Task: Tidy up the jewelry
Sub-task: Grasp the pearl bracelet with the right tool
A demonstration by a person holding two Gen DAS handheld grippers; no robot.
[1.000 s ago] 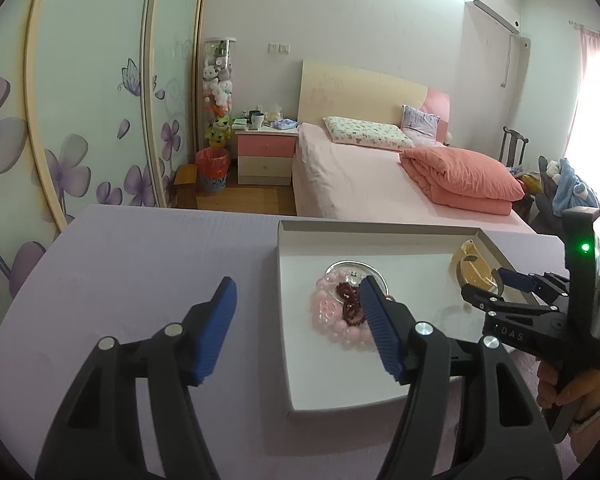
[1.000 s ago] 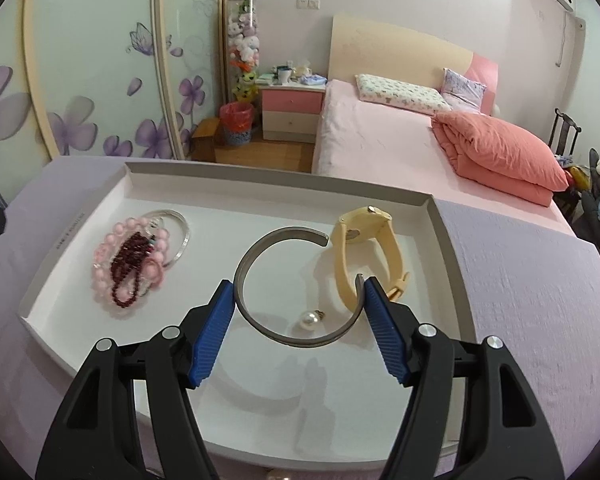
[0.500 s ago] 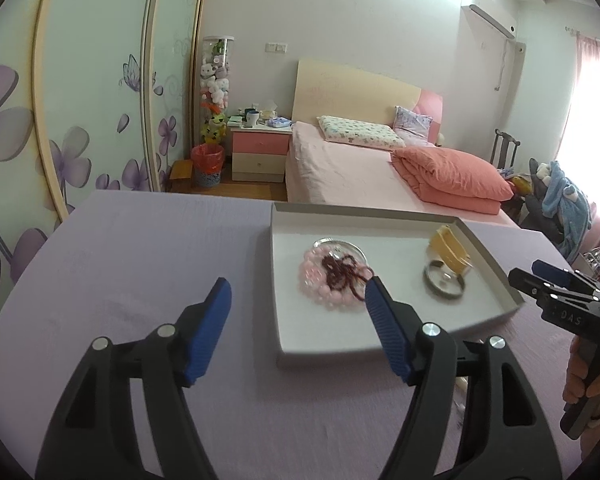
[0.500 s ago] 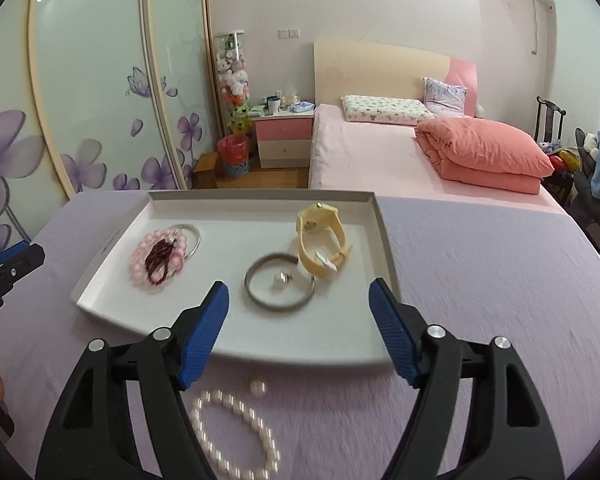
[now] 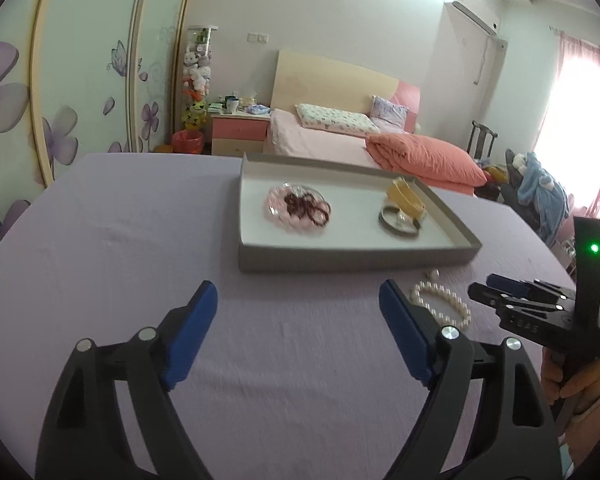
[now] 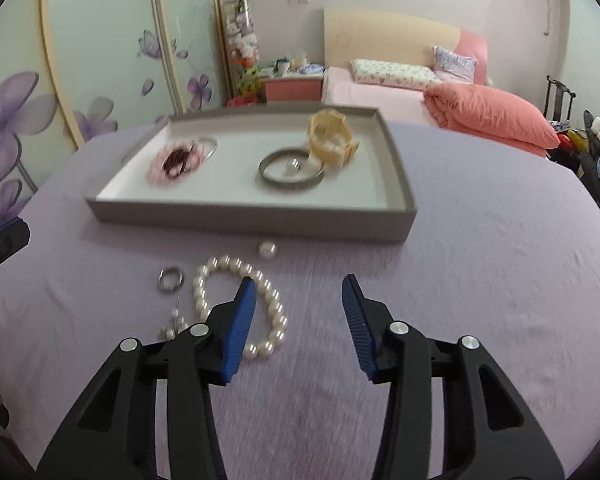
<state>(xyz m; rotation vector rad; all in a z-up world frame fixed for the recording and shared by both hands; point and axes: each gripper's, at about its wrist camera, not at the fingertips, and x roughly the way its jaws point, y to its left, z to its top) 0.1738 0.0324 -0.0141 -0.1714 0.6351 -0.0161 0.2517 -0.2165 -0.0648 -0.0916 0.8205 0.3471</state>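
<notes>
The pearl bracelet (image 6: pixel 240 304) lies on the purple cloth (image 6: pixel 480 280) just in front of the tray (image 6: pixel 252 216), beside a ring (image 6: pixel 170 279) and a loose pearl (image 6: pixel 267 249). It looks light, floppy and slippery, so pinch across one strand. The right gripper (image 6: pixel 298 320), jaws just narrowed and empty, hangs over it; the left gripper (image 5: pixel 296 336), just widened, holds nothing. No writing is readable

Your right claw's (image 6: pixel 298 320) left blue pad covers part of the white pearl bracelet (image 6: pixel 277 300) on the lilac worktop (image 6: pixel 480 260). At nine o'clock of it, the small silvery earring cluster (image 6: pixel 173 326) is too blurred to make out. In the grey tray (image 6: pixel 252 220), motion smears the pink bead bracelet (image 6: pixel 160 170).
</notes>
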